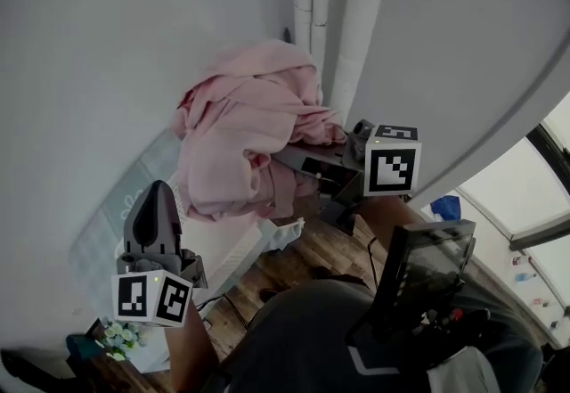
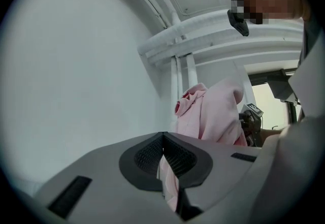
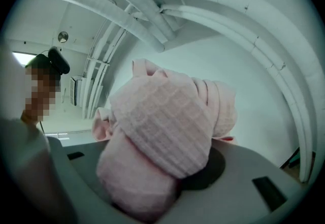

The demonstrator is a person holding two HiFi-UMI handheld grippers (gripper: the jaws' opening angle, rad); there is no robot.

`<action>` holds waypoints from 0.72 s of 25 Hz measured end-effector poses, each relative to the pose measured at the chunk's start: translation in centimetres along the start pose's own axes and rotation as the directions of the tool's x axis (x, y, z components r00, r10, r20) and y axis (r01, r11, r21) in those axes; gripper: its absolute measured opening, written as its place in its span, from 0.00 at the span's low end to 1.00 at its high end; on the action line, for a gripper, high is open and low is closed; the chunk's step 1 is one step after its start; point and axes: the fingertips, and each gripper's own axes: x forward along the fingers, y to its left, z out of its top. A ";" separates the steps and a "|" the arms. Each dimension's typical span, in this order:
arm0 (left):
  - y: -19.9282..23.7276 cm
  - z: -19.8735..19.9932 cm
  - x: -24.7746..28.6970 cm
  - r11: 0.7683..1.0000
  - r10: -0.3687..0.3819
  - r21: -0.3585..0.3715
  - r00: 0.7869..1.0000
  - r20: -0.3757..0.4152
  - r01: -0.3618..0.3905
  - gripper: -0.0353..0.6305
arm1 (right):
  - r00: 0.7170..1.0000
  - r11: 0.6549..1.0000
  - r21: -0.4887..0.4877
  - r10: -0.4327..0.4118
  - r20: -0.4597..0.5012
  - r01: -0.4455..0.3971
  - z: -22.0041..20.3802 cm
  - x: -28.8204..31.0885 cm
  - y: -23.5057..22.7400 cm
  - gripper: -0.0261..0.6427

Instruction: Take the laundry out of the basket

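My main worry is the grip. The right hand-held gripper (image 1: 303, 159) has its jaws clamped on one thick fold of the laundry (image 1: 245, 137), and the rest of the bundle hangs to that gripper's 9 o'clock with nothing supporting it. I judge that the weight could drag the fold out through the pads, or a trailing end could catch on the white ribbed rim below, which I take for the basket (image 1: 272, 235), though I cannot be sure of it. A quick swing could also brush the cloth against the wall (image 1: 107, 44) or the pipes (image 1: 361, 17) just behind it. The left hand-held gripper (image 1: 158, 195) gives no help. It sits at 8 o'clock in the head view, well apart from the bundle, with its tips together and nothing between them. The pink showing through its narrow slot is only the cloth beyond. The laundry is lifted in the air at 12 o'clock, well above the floor. It is a soft pale-pink piece with a waffle-like weave, crumpled into loose rolls and folds, and a redder edge peeks out at one side. It looks limp and bulky, so I expect it to sag and unroll when moved.
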 end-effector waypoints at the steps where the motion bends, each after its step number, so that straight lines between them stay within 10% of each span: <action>1: 0.0 -0.2 0.2 1.000 -0.005 -0.005 1.000 -0.001 0.005 0.07 | 1.000 1.000 -0.010 -0.011 0.001 0.011 0.0 0.1 -0.1 0.35; 7: -2.8 -2.5 3.9 0.997 -0.082 -0.013 0.997 -0.006 0.082 0.07 | 0.989 0.983 -0.118 -0.135 0.057 0.141 1.2 -3.2 -2.1 0.35; 18: -8.6 -6.0 11.5 0.962 -0.274 0.001 0.961 -0.037 0.274 0.07 | 0.872 0.854 -0.225 -0.409 0.269 0.470 3.4 -11.6 -6.4 0.35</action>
